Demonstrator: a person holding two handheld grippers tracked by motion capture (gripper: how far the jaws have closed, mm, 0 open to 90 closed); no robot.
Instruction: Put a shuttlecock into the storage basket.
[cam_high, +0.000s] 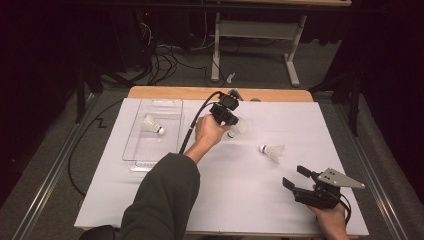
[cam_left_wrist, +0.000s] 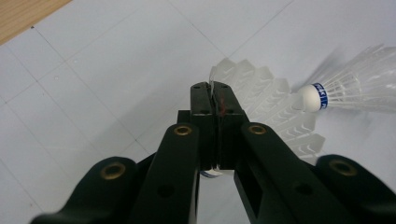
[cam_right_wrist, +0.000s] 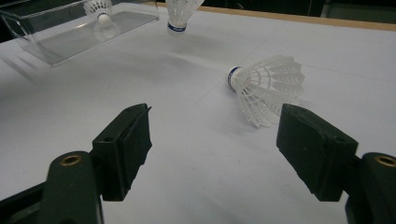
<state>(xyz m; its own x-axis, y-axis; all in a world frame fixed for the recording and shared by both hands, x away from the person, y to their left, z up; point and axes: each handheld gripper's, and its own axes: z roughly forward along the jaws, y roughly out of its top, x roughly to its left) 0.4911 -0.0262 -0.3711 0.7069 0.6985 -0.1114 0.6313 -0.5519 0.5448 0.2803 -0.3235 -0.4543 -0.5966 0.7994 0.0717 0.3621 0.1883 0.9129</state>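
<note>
My left gripper (cam_high: 232, 122) is shut on the feather skirt of a white shuttlecock (cam_high: 239, 127) near the table's far middle. In the left gripper view the jaws (cam_left_wrist: 214, 88) pinch the skirt's rim (cam_left_wrist: 275, 116). The right gripper view has this shuttlecock (cam_right_wrist: 180, 14) hanging cork down just over the sheet. A second shuttlecock (cam_high: 272, 151) (cam_right_wrist: 266, 88) (cam_left_wrist: 355, 88) lies on its side right of centre. A third shuttlecock (cam_high: 152, 125) (cam_right_wrist: 99, 10) rests in a clear tray (cam_high: 135, 150). My right gripper (cam_high: 293, 176) (cam_right_wrist: 215, 135) stands open near the front right, short of the second shuttlecock, with nothing between its fingers.
A white gridded sheet (cam_high: 240, 200) covers the table, with a wooden strip (cam_high: 175, 92) showing along the far edge. The clear tray (cam_right_wrist: 46, 51) takes up the left back. Beyond the table are floor cables (cam_high: 160, 65) and a white table frame (cam_high: 216, 50).
</note>
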